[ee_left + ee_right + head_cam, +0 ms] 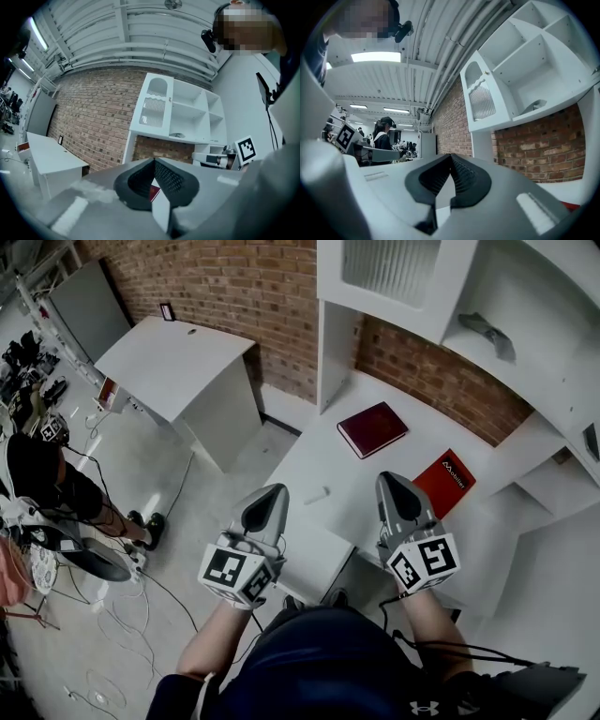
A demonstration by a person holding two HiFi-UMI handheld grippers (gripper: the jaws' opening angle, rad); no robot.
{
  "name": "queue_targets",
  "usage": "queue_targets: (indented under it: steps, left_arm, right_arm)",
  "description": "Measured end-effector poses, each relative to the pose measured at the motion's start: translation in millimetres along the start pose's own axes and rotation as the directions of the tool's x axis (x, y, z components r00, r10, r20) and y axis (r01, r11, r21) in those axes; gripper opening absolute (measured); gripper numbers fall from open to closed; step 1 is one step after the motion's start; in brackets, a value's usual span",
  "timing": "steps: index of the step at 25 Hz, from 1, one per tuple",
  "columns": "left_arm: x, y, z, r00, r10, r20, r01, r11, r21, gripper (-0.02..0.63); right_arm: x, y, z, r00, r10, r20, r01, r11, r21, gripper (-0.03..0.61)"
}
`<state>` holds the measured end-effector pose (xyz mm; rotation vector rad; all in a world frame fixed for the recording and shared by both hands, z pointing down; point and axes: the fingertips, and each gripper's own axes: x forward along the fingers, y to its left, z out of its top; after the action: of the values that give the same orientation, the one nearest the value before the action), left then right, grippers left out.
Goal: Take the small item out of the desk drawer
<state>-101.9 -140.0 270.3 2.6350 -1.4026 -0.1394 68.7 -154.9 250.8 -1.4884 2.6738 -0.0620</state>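
Small item: a small white oblong piece (pixel 316 494) lies flat on the white desk (pixel 309 460), just left of the head view's centre. It is pale, short and rounded at the ends, and nearly the colour of the desk top. Whether it is the drawer's item cannot be told, and no drawer interior shows in any view.
Left gripper: the left gripper (pixel 276 489) sits at lower centre-left of the head view, over the desk's near edge. Its own view shows the ribbed dark pads meeting at the tips with nothing held.
Right gripper: the right gripper (pixel 389 477) sits at lower centre-right, tip near the red book. Its jaws are also closed together and empty.
Marker cubes: each gripper carries a cube of black-and-white square markers.
Dark red book: a dark red book (pixel 372 428) lies closed on the desk above centre, its cover plain.
Red book: a red book (pixel 446 481) lies right of centre; the white lettering across its cover is too small to read.
Shelves: a white hutch (pixel 525 324) fills the upper right, with a grey object (pixel 487 334) on one shelf.
Clothing mark: a white logo (pixel 424 707) shows on the person's dark garment at the bottom edge.
Background: brick wall (pixel 234 277) along the top; a second white table (pixel 173 362) stands at upper left.
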Motion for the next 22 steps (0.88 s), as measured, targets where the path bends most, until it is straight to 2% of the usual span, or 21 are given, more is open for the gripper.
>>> queue_targets:
  steps: [7, 22]
  left_arm:
    - [-1.4, -0.4, -9.0, 1.0, -0.007, -0.013, 0.007, 1.0, 0.006, 0.003]
    - [3.0, -2.4, -16.2, 0.999, -0.015, -0.035, 0.015, 1.0, -0.008, 0.003]
  right_arm:
    - [-0.5, 8.5, 9.2, 1.0, 0.016, 0.026, -0.015, 0.999, -0.043, 0.003]
    - [-1.3, 11.5, 8.7, 0.999, 0.04, 0.028, -0.039, 0.998, -0.057, 0.002]
